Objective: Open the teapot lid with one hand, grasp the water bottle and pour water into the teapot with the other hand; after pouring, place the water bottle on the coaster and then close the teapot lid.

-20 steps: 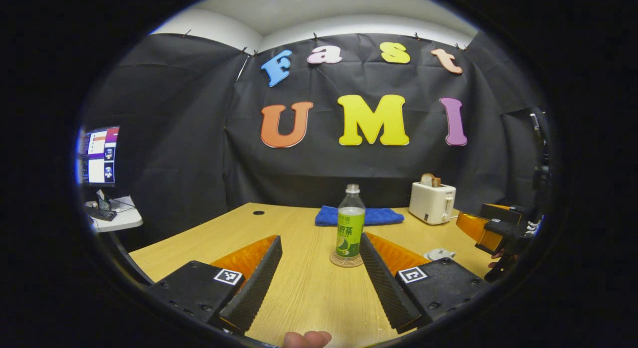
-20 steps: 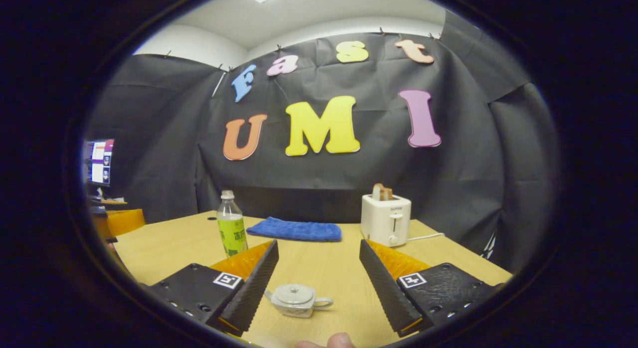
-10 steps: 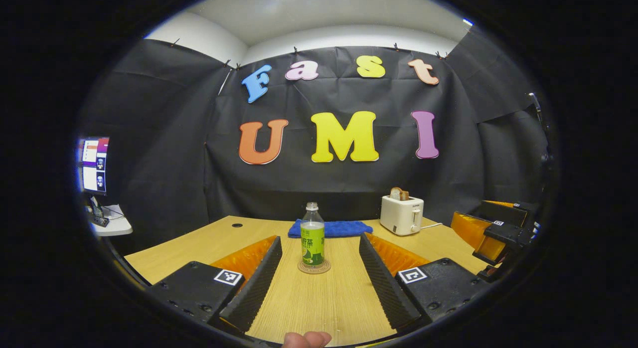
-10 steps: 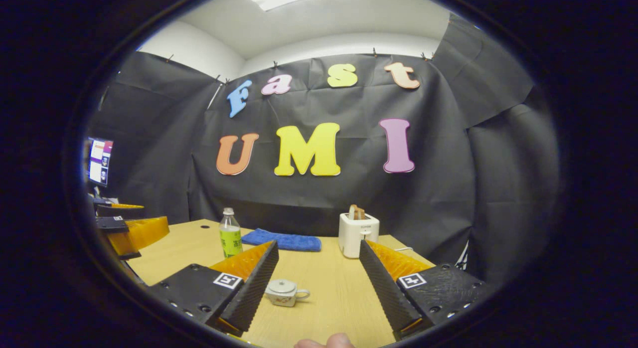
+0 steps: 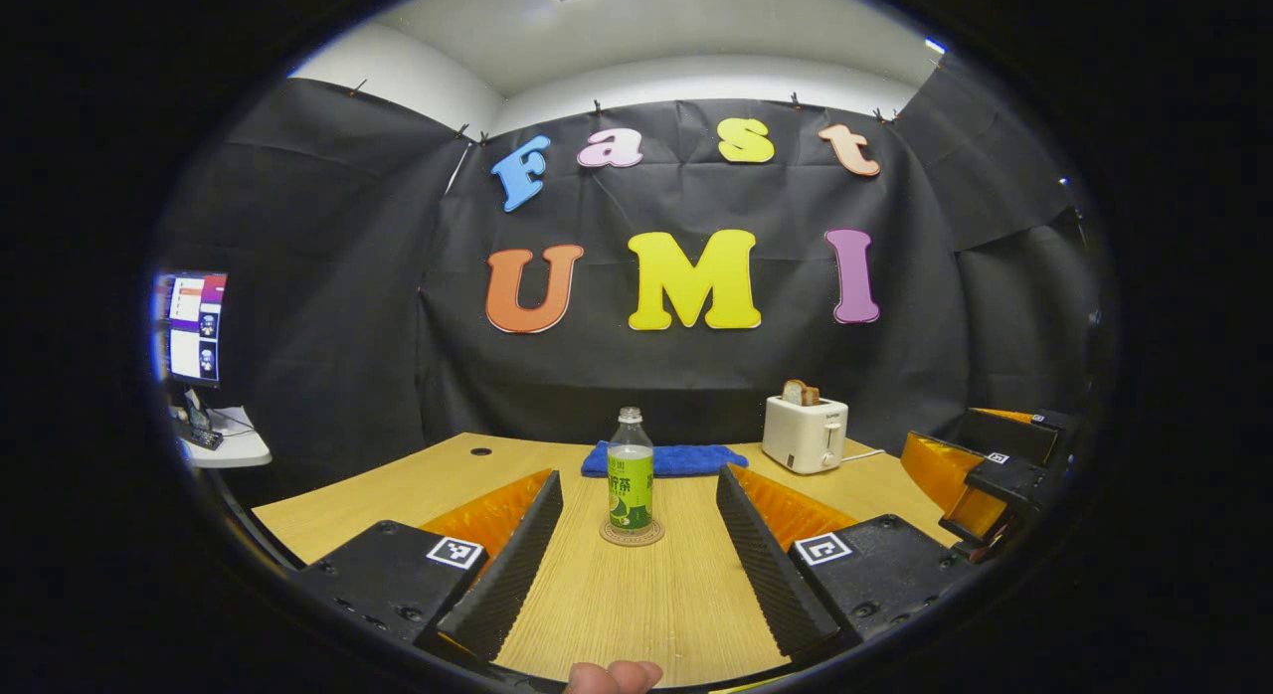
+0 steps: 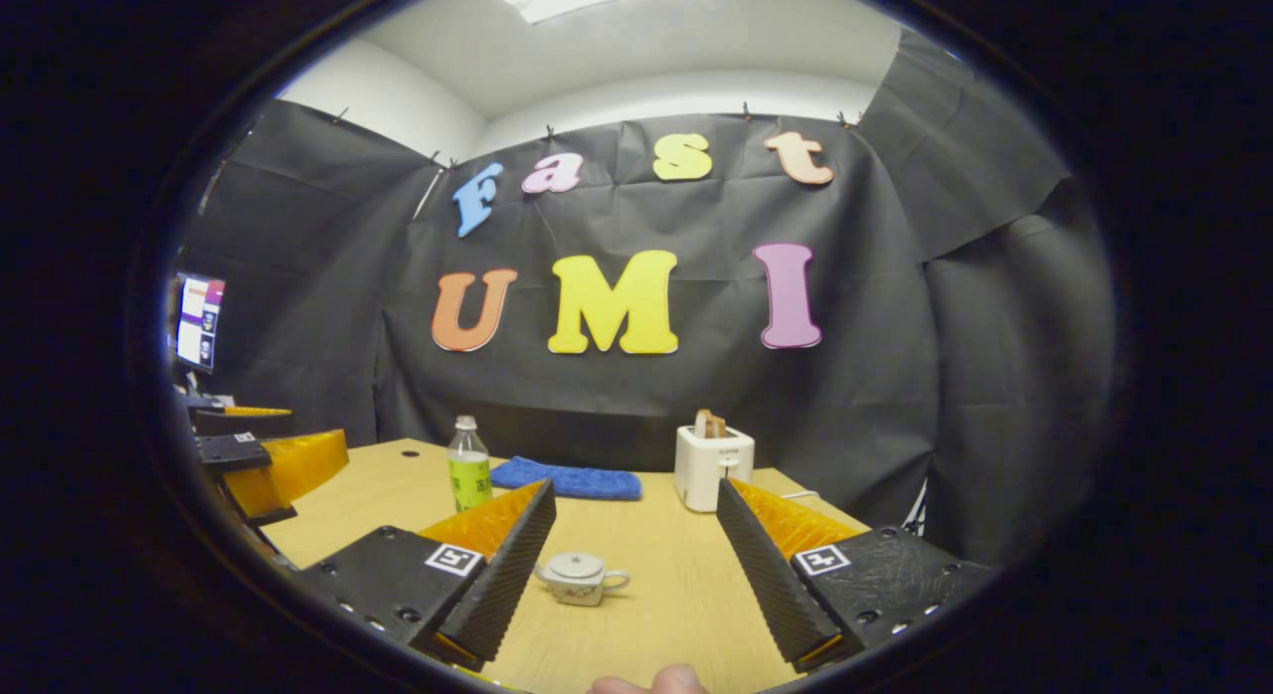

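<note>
Water bottle (image 5: 631,472) is standing on its coaster (image 5: 632,533), ahead of the left gripper (image 5: 634,555), whose wide-spread fingers are gripping nothing.

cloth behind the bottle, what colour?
Blue. The cloth shows best in the left gripper view, behind the bottle.

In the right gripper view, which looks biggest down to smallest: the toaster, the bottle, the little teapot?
1. White boxy toaster.
2. Clear plastic water bottle with green label: taller but slimmer, so close to the toaster.
3. Small white ceramic teapot, though it sits nearest the camera.
</note>
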Available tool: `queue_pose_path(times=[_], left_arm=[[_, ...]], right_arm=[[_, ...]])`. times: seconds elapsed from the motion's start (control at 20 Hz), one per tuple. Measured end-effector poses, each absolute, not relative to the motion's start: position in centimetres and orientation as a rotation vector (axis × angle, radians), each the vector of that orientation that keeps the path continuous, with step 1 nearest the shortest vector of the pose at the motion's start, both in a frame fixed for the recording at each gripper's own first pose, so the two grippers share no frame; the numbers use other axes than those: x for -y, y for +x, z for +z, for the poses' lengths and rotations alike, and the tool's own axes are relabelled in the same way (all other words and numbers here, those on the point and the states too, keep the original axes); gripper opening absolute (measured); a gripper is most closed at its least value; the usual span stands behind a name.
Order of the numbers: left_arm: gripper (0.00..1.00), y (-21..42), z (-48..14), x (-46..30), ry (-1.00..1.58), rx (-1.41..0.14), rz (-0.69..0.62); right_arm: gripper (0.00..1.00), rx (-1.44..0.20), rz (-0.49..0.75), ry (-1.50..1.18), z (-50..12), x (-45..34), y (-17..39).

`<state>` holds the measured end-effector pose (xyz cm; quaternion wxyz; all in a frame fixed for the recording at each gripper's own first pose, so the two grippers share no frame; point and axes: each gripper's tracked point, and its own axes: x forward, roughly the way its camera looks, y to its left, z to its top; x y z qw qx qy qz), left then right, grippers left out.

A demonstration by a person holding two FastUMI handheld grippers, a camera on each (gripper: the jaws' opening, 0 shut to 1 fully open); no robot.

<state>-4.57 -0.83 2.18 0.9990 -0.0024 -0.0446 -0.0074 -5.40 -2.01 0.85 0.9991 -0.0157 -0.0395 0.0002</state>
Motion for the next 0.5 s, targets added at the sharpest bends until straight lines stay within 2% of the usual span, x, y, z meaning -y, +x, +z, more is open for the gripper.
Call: queue_pose_path(times=[0.5], left_arm=[[0.98, -4.7, 2.8, -0.8, -0.003, 0.111, 0.019]], right_arm=[[0.98, 0.078, 0.020, -0.008, 1.5, 0.0, -4.7]])
